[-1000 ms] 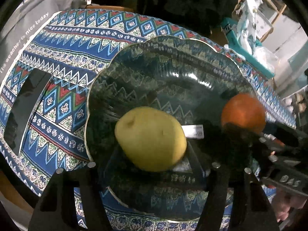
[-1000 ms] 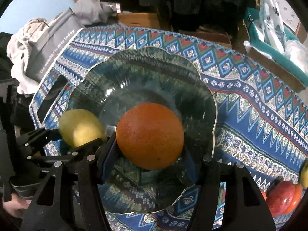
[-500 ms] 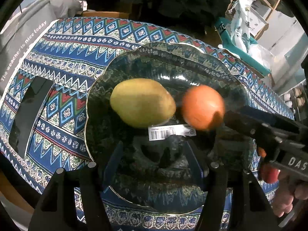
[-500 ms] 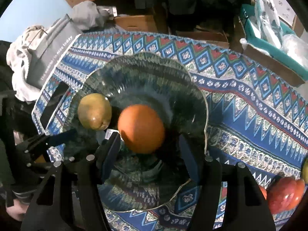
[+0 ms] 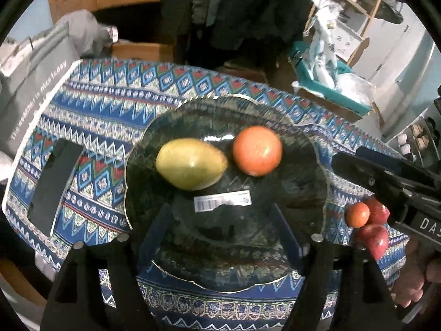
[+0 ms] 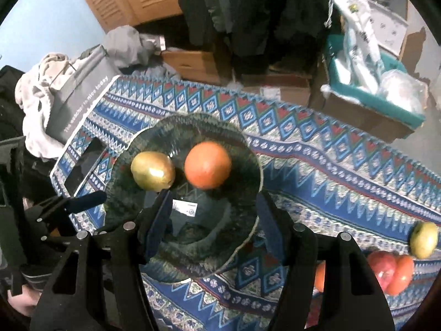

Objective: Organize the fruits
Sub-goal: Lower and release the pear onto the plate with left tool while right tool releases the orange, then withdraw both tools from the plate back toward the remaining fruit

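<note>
- Left gripper (image 5: 220, 237): fingers (image 5: 154, 234) spread wide, just been opening, nothing between them; only the dark green scalloped glass bowl (image 5: 137, 149) below.
- Right gripper (image 6: 212, 220): fingers (image 6: 158, 220) parted about halfway, nothing held, hanging over the near part of the same bowl.
- Yellow-green oval mango (image 5: 190, 164) lying free on the bowl's floor, clear of both sets of fingers.
- Round orange fruit (image 5: 257, 150) just beside the mango, seemingly touching; both settled toward the low middle, likely because of the sloping walls.
- White barcode sticker (image 5: 222, 201) on the bowl's base, near the two fruits.
- Judged stage: two fruits delivered, both hands free for the next ones.
- Still outside on the blue patterned tablecloth (image 6: 330, 160): a cluster of red and orange fruits (image 6: 391, 270) and a yellow-green apple (image 6: 423, 238), near the table's right end.
- Room: free space in the bowl's near and right parts; open cloth between bowl and cluster.
- Edges: raised wavy rim to clear on entry; flat black phone-like slab (image 5: 55, 184) near the left table edge.
</note>
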`<state>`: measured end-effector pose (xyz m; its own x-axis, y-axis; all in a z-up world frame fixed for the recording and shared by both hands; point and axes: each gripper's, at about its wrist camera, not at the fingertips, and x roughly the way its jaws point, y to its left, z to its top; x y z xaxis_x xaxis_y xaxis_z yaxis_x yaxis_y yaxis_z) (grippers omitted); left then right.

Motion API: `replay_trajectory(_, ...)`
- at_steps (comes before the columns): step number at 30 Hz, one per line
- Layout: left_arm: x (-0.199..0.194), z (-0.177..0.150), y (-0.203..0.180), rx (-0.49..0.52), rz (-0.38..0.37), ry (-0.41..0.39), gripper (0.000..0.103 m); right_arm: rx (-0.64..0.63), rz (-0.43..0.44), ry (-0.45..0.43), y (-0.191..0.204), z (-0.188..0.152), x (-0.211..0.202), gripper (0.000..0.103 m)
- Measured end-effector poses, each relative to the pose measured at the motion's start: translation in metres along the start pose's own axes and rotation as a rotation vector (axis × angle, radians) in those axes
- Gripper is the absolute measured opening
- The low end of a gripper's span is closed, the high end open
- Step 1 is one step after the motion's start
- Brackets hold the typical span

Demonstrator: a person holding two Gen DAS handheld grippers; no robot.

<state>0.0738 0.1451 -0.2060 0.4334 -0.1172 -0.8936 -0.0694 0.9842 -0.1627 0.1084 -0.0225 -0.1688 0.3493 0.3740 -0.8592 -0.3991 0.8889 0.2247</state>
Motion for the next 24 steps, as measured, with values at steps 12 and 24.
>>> replay_trajectory(12, -0.029, 0.002, -0.040, 0.083, -0.046, -0.053, 0.082, -0.003, -0.133, -0.115, -0.013, -0.008, -0.070, 0.068)
replay_trajectory(24, -0.051, -0.005, -0.101, 0.197, -0.102, -0.081, 0.087, 0.032, -0.215, -0.181, -0.049, -0.038, -0.133, 0.073)
